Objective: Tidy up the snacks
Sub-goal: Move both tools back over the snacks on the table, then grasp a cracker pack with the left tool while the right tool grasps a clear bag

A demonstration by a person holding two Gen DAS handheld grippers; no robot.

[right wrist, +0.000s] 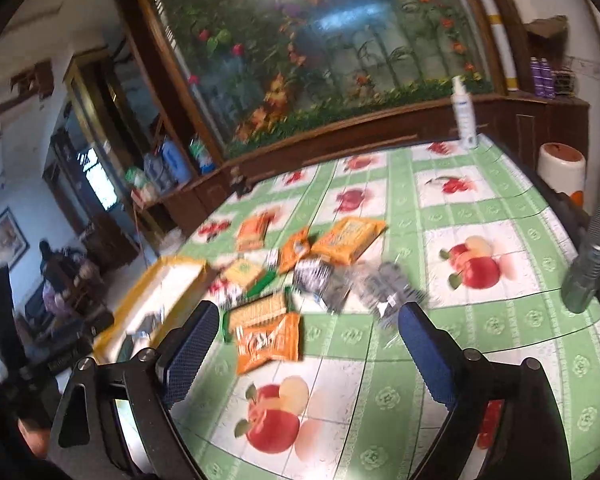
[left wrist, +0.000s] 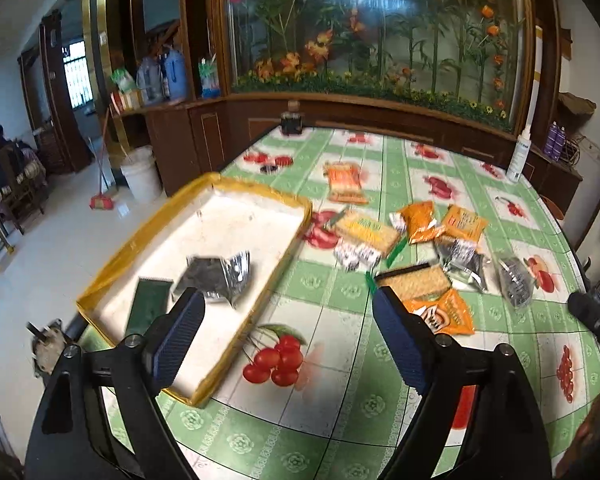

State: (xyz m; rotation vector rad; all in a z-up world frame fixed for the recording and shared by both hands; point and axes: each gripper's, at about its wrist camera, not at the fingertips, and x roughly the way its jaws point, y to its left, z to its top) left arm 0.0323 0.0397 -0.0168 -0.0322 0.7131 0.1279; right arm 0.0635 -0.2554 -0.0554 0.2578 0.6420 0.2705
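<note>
A white tray with a yellow rim (left wrist: 260, 194) (right wrist: 172, 266) lies at the table's left edge. In it are a silver-black packet (left wrist: 216, 276) and a dark green packet (left wrist: 148, 306). Several snack packets lie in a heap on the fruit-print tablecloth: orange bags (left wrist: 440, 314) (right wrist: 268, 342), cracker packs (left wrist: 366, 230) (right wrist: 256, 310), silver ones (left wrist: 514, 280) (right wrist: 388, 286). My left gripper (left wrist: 288, 322) hovers open over the tray's near right rim, nothing between its pads. My right gripper (right wrist: 304, 340) hangs open above the near orange bag, not touching it.
A white spray bottle (left wrist: 518, 156) (right wrist: 464, 114) stands at the table's far right edge. A grey metal flashlight (right wrist: 592, 244) rests at the right rim. A small dark jar (left wrist: 292, 122) sits at the far edge. A person sits beyond the table on the left (left wrist: 2, 160).
</note>
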